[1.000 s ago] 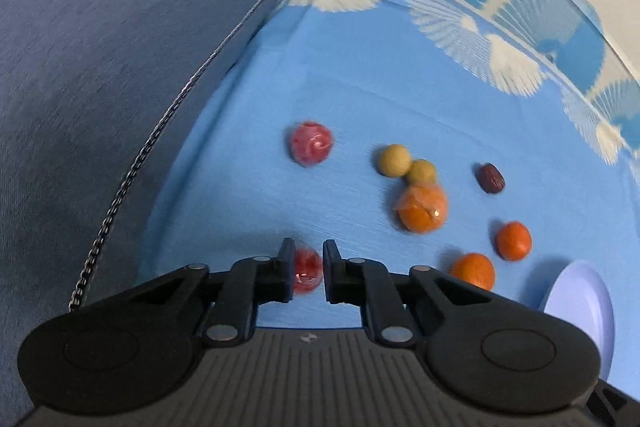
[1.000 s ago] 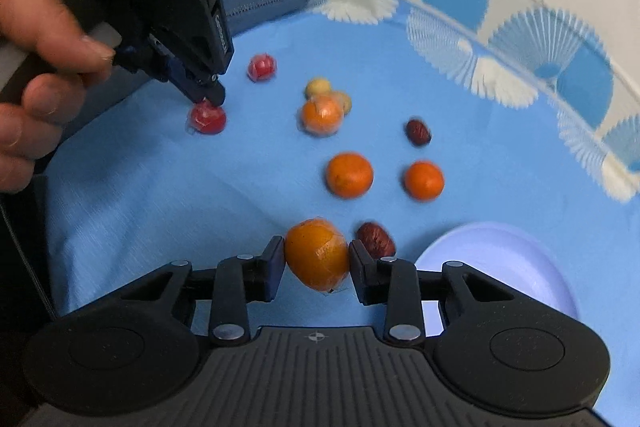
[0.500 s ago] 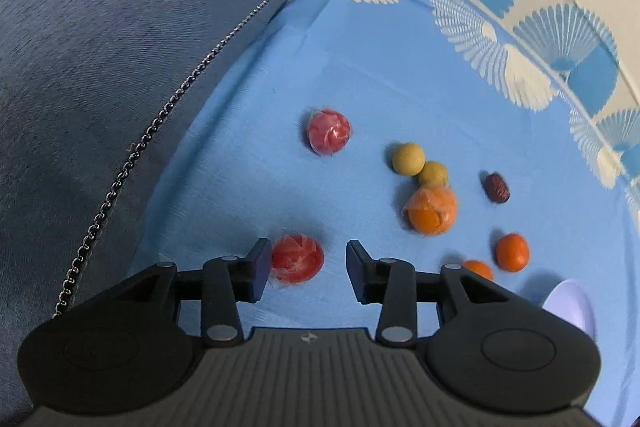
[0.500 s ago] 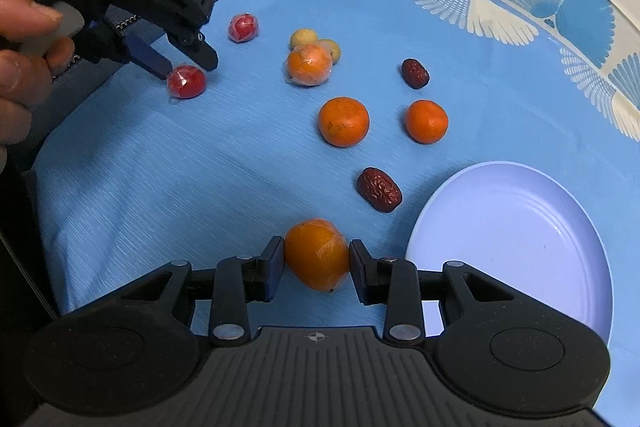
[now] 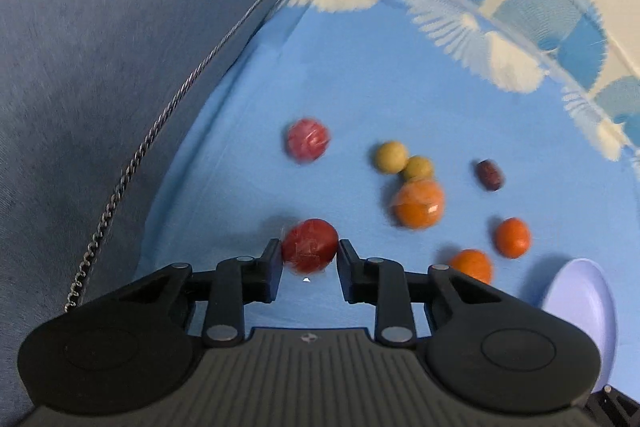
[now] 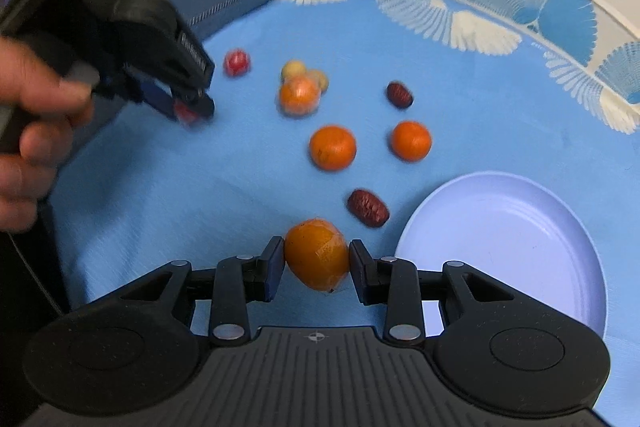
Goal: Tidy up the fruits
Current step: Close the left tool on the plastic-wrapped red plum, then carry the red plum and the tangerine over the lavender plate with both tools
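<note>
Change since a second ago: the left gripper (image 5: 309, 255) then pinched the edge of the wrapped red fruit (image 5: 310, 246) with its jaws nearly together; half a second ago the jaws stood wide with the fruit loose between them; the right gripper's hold is unchanged.
Left gripper: jaws closing around the wrapped red fruit, pads at its two sides and touching or all but touching it; the frame is blurred.
Right gripper (image 6: 317, 266): clamped on a wrapped orange fruit (image 6: 317, 254), pads pressed on both sides.
Left hand (image 6: 28, 131): seen from the right wrist view, wrapped round the left gripper's handle.
Plate (image 6: 560, 283): pale lilac, empty, just right of the right gripper.
Loose fruit on the blue cloth (image 6: 200, 187): a red date (image 6: 368, 207) near the plate's left rim; two bare oranges (image 6: 333, 147) side by side beyond it; a wrapped orange (image 6: 299, 95) touching two small yellow fruits (image 5: 391, 157); a second date (image 6: 399, 95) to their right; another wrapped red fruit (image 5: 308, 139) farthest left.
Edges: grey-blue fabric (image 5: 100, 87) with a metal chain (image 5: 132, 167) bounds the cloth on the left; a fan-patterned border (image 6: 480, 23) runs along the far side.
Open room: bare cloth lies between the left gripper and the oranges.
</note>
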Available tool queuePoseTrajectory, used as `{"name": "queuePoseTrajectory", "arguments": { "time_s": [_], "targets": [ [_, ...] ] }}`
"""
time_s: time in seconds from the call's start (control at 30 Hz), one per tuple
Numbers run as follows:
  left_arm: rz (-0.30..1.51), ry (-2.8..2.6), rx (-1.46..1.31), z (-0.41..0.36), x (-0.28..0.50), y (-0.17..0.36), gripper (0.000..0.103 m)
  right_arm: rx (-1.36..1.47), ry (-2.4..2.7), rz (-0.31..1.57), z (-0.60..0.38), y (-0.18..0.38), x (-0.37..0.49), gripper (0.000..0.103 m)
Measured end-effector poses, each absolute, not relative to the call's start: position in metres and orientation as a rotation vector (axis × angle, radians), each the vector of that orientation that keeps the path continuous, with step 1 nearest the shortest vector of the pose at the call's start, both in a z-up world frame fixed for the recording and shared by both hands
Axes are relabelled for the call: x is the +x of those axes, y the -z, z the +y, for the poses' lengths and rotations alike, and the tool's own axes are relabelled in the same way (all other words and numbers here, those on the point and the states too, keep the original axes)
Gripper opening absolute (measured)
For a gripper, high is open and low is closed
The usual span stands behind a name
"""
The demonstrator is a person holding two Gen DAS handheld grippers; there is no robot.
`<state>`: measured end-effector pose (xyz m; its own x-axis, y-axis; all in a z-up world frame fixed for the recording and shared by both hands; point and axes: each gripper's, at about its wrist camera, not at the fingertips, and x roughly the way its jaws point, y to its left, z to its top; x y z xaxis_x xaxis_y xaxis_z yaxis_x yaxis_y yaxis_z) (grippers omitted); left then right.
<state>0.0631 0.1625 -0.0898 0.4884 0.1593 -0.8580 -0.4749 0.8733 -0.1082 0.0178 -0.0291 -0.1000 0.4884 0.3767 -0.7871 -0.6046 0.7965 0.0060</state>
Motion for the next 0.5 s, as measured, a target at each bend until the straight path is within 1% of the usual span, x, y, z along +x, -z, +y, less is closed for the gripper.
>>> {"name": "queuePoseTrajectory", "arguments": {
  "time_s": [0.1, 0.23, 0.37, 0.5],
  "targets": [
    [0.932, -0.348, -0.325, 0.152, 0.053, 0.071, 0.032, -0.244, -0.591, 0.837, -0.039, 0.086, 0.014, 0.037],
    [0.86, -0.285, -0.213, 0.125, 0.041, 0.047, 0.032, -0.188, -0.568, 0.778, -0.058, 0.063, 0.011, 0.037],
    [0.774, -0.209, -0.143, 0.099, 0.027, 0.026, 0.032, -0.169, -0.521, 0.688, -0.084, 0.026, 0.011, 0.037],
    [0.711, -0.138, -0.12, 0.075, 0.017, 0.018, 0.032, -0.127, -0.459, 0.614, -0.12, 0.007, 0.015, 0.037]
  ]
}}
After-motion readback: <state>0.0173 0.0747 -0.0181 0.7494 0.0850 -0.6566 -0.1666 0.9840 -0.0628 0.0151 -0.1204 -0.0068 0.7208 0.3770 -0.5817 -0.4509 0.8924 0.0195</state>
